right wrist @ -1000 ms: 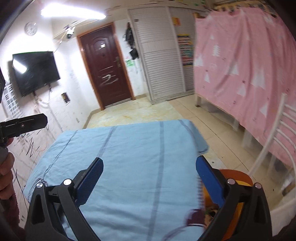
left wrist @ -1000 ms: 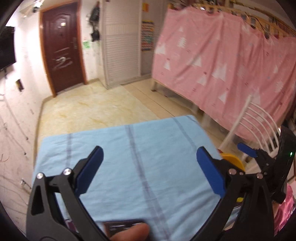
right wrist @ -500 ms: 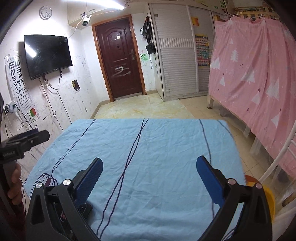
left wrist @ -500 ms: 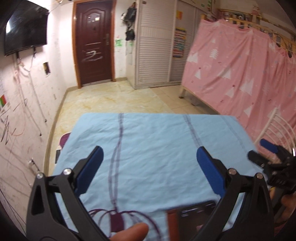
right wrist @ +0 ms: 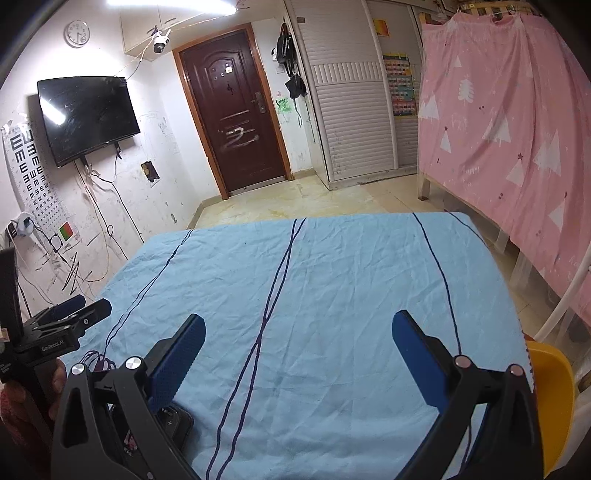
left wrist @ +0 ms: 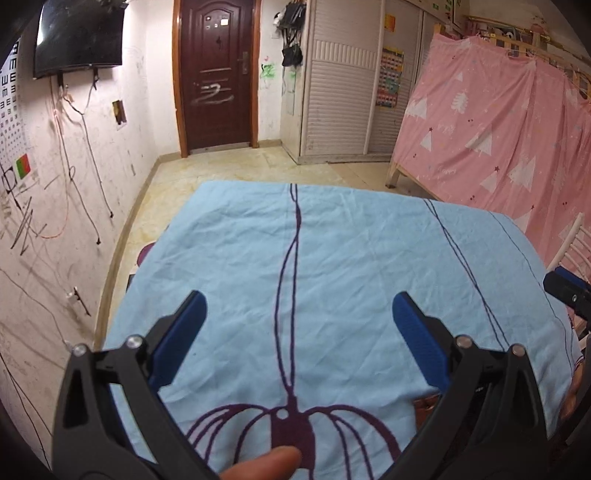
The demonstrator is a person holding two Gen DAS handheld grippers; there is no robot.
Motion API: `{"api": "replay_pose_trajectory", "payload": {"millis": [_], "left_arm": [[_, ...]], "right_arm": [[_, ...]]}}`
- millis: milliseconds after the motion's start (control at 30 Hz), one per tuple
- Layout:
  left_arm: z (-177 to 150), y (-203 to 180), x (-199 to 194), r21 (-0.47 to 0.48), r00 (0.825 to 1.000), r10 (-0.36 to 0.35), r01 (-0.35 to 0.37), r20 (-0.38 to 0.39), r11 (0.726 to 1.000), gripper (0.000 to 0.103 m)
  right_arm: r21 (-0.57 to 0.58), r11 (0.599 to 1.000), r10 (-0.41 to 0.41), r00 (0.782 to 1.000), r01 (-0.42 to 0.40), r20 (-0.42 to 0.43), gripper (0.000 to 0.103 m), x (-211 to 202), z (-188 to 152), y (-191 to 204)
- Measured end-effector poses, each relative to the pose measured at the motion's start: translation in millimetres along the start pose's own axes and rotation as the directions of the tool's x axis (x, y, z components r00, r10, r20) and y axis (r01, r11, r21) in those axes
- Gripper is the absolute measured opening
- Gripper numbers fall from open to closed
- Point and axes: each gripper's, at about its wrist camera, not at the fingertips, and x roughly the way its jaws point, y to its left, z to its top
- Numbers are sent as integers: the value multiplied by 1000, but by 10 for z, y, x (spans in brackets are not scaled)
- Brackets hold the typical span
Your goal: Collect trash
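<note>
Both the left gripper (left wrist: pixel 297 321) and right gripper (right wrist: pixel 297 341) hover with fingers spread, empty. Below lies the blue-clothed table (right wrist: pixel 332 280). A yellow bin (right wrist: pixel 550 398) stands near right.

Scuffed white walls, cables trailing. Dark red-brown door (right wrist: pixel 234 122) at far end; wall-mounted television (right wrist: pixel 86 116) and eye chart (right wrist: pixel 31 177) to its left, round clock (right wrist: pixel 77 34) above. White louvred wardrobe (right wrist: pixel 354 110) to its right. Pink tree-print curtain (right wrist: pixel 509 129) along right side. Beige tiled floor (right wrist: pixel 295 199). Ceiling strip light (right wrist: pixel 170 3) glaring.
</note>
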Motion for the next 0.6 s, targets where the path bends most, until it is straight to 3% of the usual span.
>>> {"api": "replay_pose_trajectory", "payload": {"millis": [600], "left_arm": [[-44,-25,125,14,1000,13,-13,-2,1000,97]], "right_arm": [[7,1000,-14,1000,14,2,94,68,-69,-35]]}}
